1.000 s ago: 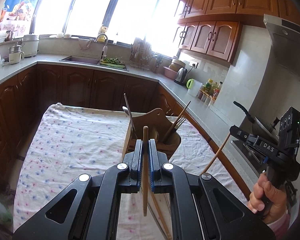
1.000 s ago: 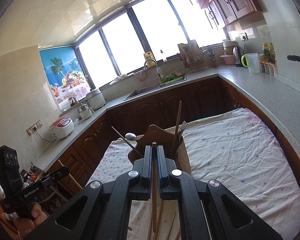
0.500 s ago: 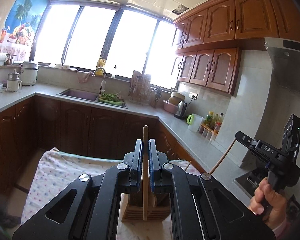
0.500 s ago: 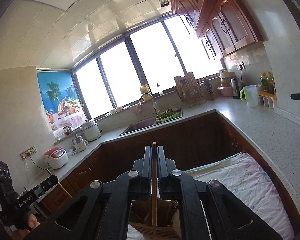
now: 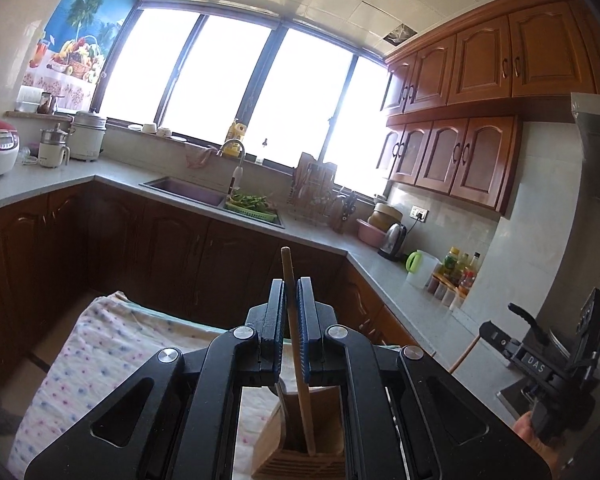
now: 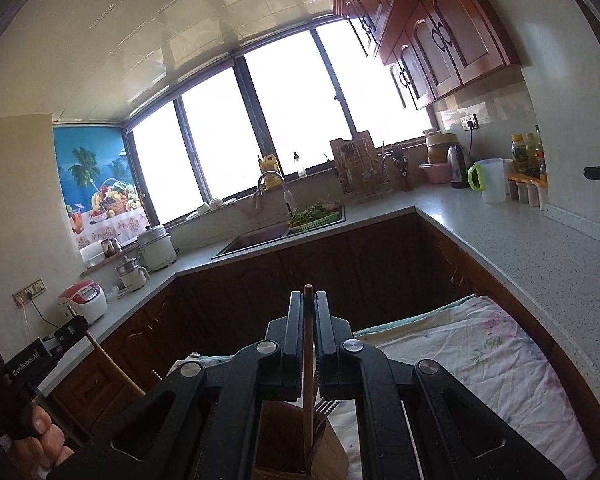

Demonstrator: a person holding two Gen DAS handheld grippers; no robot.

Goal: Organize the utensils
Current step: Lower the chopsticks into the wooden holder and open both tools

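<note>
— Wood, both of them: I have a chopstick (image 5: pixel 296 344) clenched in my left gripper (image 5: pixel 291 320) and another chopstick (image 6: pixel 308 344) clenched in my right gripper (image 6: pixel 309 332). Each one runs from just above the pads down toward the bottom centre of its frame.

— And where do they end?

— In the left view the lower tip sits inside a wooden holder (image 5: pixel 324 456) at the bottom centre, which stands on a flowered cloth (image 5: pixel 100 352). In the right view the stick reaches down to the same holder (image 6: pixel 284 440), beside the tines of a fork (image 6: pixel 326 406). Whether that tip is already inside a slot I cannot tell.

— How will they handle?

— I judge them light, stiff and thin. Smooth round wood can swivel between flat pads, and the left stick already leans a little. Holding near the upper end, as I do, leaves a long free length to steer into a slot.

— The holder itself?

— Pale slatted wood, boxy, with a curved back panel. It looks light enough to tip if I push a stick sideways against its wall.
</note>
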